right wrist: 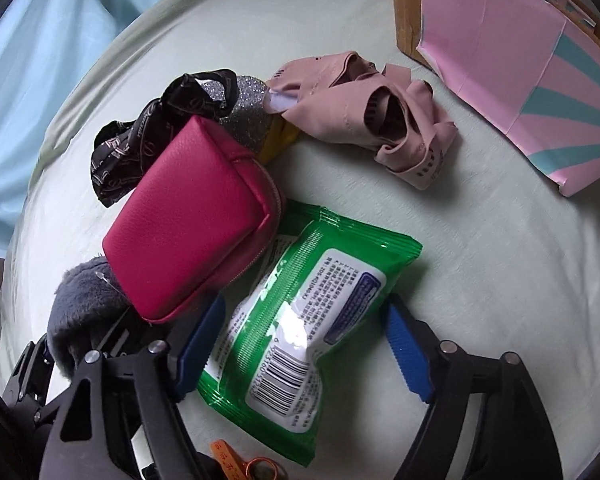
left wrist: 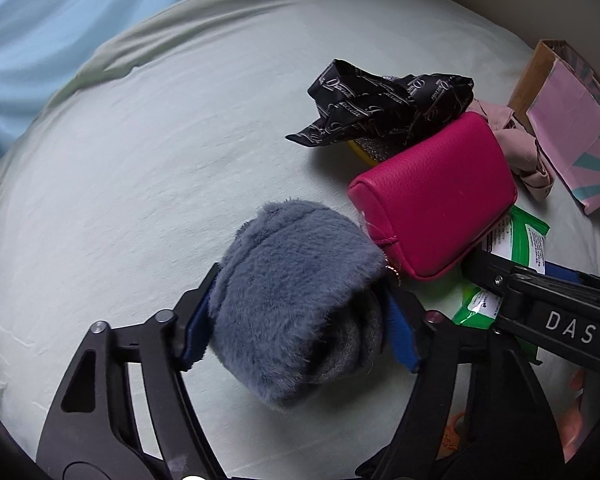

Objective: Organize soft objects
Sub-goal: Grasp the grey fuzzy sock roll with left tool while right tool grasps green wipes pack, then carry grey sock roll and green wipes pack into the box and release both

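My left gripper [left wrist: 300, 316] is shut on a grey furry plush item [left wrist: 296, 292], its blue pads pressing both sides; the item also shows in the right wrist view [right wrist: 86, 300]. My right gripper [right wrist: 304, 328] is open, its fingers straddling a green wet-wipes pack [right wrist: 300, 320] that lies on the bed; the pads look apart from it. A magenta pouch [left wrist: 432, 196] [right wrist: 192, 216] lies beside both. Behind it are a black printed scarf [left wrist: 384, 104] [right wrist: 140, 136], a glittery silver item [right wrist: 252, 112] and a pink crumpled garment [right wrist: 380, 116] [left wrist: 528, 152].
A cardboard box with pink-and-teal paper [right wrist: 512, 56] [left wrist: 572, 120] stands at the far right. The pale green bedsheet [left wrist: 160, 168] stretches left. A light blue fabric [left wrist: 40, 20] lies beyond the bed edge. An orange item [right wrist: 240, 460] sits near my right gripper's base.
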A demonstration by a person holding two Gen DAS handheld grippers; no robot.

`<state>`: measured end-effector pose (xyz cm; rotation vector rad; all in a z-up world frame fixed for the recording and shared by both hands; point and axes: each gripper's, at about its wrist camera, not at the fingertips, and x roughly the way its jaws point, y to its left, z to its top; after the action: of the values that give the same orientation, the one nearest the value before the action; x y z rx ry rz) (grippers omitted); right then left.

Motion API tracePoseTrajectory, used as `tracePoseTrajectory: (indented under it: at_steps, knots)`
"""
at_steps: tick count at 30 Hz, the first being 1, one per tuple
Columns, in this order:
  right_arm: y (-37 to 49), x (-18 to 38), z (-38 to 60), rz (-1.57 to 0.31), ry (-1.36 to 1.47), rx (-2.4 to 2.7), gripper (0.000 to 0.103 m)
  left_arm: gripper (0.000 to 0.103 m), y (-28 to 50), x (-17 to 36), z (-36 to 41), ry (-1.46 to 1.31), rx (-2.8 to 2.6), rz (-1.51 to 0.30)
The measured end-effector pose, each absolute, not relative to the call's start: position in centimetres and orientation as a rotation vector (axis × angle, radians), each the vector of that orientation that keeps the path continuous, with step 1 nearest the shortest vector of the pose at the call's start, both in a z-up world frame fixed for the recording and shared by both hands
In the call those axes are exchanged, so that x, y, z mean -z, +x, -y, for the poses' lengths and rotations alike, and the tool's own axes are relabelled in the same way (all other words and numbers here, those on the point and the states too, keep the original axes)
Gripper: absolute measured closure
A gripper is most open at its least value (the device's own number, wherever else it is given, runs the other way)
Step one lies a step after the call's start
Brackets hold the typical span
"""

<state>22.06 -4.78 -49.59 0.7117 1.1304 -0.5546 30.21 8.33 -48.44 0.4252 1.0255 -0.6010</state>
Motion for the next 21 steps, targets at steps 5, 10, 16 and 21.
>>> tracePoseTrajectory:
  at_steps: [5, 10, 16, 21]
  knots:
    - [21.8, 49.4, 4.3, -1.115, 0.7, 0.539, 0.047, 0.048, 30.1, 48.1, -8.8, 0.405, 0.608, -1.03]
    - [20.7, 48.6, 4.5, -1.108, 0.708, 0.524, 0.055, 0.054, 29.3, 46.7, -9.1, 0.381, 0.591, -1.024]
    - [19.1, 46.6, 4.9, -1.086, 0.696, 0.526, 0.056, 0.054, 28.5, 44.0, -10.0, 0.337, 0.557, -1.021]
    - [18.5, 42.9, 6.0, -1.054, 0.66, 0.486, 0.057, 0.054, 27.3, 40.1, -10.4, 0.297, 0.532, -1.006]
